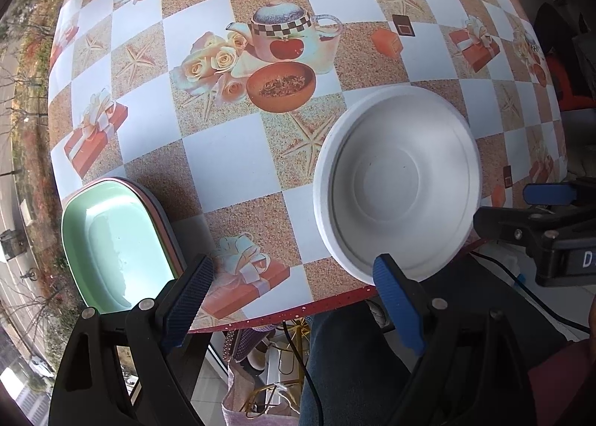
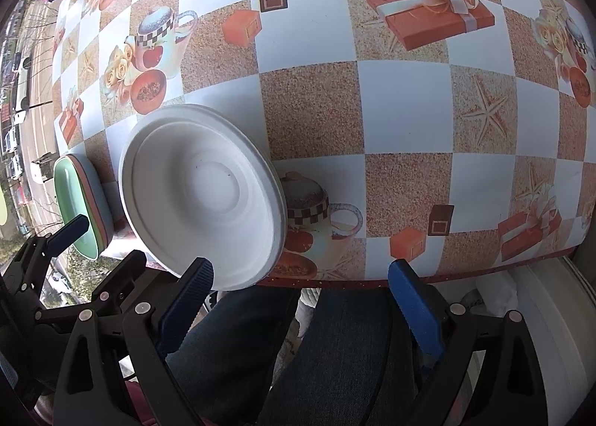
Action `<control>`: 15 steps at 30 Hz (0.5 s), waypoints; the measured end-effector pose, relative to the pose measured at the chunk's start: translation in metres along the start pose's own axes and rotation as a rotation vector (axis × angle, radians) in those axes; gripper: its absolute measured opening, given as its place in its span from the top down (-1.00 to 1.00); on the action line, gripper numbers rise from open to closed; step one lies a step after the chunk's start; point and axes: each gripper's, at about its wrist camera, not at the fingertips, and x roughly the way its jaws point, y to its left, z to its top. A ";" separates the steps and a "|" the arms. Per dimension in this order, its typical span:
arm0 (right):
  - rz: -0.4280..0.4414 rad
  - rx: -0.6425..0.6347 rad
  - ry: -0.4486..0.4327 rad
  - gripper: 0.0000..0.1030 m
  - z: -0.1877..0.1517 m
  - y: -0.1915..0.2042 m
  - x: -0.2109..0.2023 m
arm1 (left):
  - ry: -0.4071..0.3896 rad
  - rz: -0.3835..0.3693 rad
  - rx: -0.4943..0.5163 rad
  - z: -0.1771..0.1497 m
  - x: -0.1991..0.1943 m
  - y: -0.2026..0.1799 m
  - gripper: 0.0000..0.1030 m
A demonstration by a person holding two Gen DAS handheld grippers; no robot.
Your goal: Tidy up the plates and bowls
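the table [image 1: 231,165], in a checked cloth, fills both views. white bowls [image 1: 396,183] sit nested at its near edge, about 3 o'clock in the left view. a green dish [image 1: 111,243] tops a stack at 8 o'clock, well apart. the left gripper [image 1: 294,273] gapes wide, empty; the right gripper [image 2: 301,277] likewise, holding nothing.

Both tools [image 1: 294,278] [image 2: 300,280] seemingly agape, downward-tilted
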 end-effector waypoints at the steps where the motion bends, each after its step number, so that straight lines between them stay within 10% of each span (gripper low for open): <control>1: -0.001 0.001 0.000 -0.86 0.000 -0.001 0.000 | 0.001 0.000 0.002 0.001 0.000 0.000 -0.74; 15: -0.008 0.002 0.010 -0.86 0.000 -0.001 0.002 | 0.007 0.001 0.010 0.003 -0.002 -0.002 -0.75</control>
